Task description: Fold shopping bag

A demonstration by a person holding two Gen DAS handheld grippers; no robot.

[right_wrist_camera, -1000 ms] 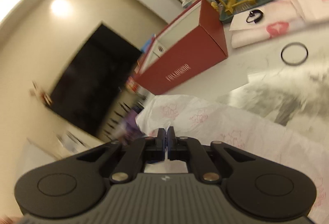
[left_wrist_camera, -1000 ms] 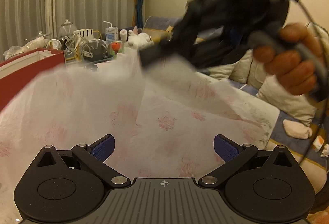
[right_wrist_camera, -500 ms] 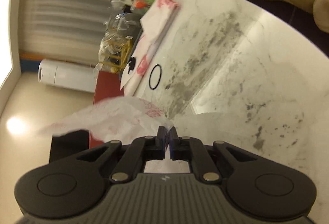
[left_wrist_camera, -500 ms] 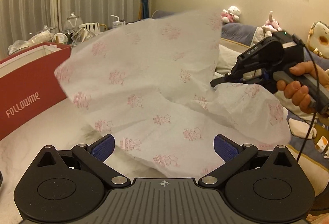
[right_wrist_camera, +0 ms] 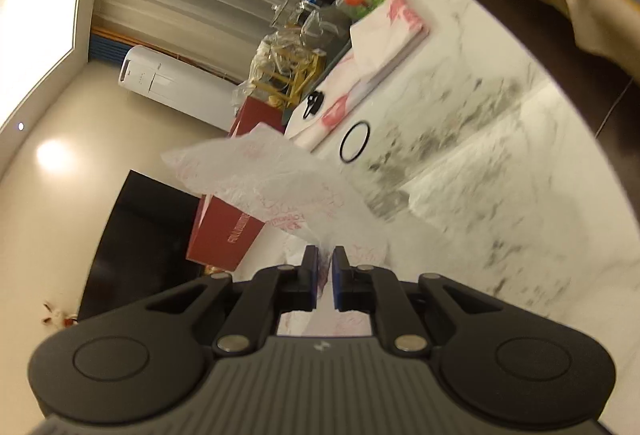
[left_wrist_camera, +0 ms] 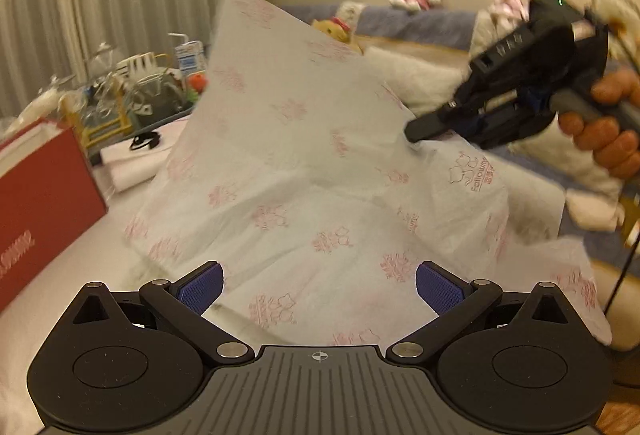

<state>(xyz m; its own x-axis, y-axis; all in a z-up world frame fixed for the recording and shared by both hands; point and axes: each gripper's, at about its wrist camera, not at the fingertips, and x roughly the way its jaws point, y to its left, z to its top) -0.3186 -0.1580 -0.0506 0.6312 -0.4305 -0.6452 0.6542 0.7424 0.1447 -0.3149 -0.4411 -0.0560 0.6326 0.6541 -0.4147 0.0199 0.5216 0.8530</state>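
My right claw is opening with the bag still between its pads, so the raised flap could flop crooked across the table (my left claw gapes empty).

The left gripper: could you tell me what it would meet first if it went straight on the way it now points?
Probably the white shopping bag: its pink-printed sheet lies draped right ahead of the open left gripper, filling the view between its fingers. The right gripper sits farther off to the right, out of that line. Depth is unclear.
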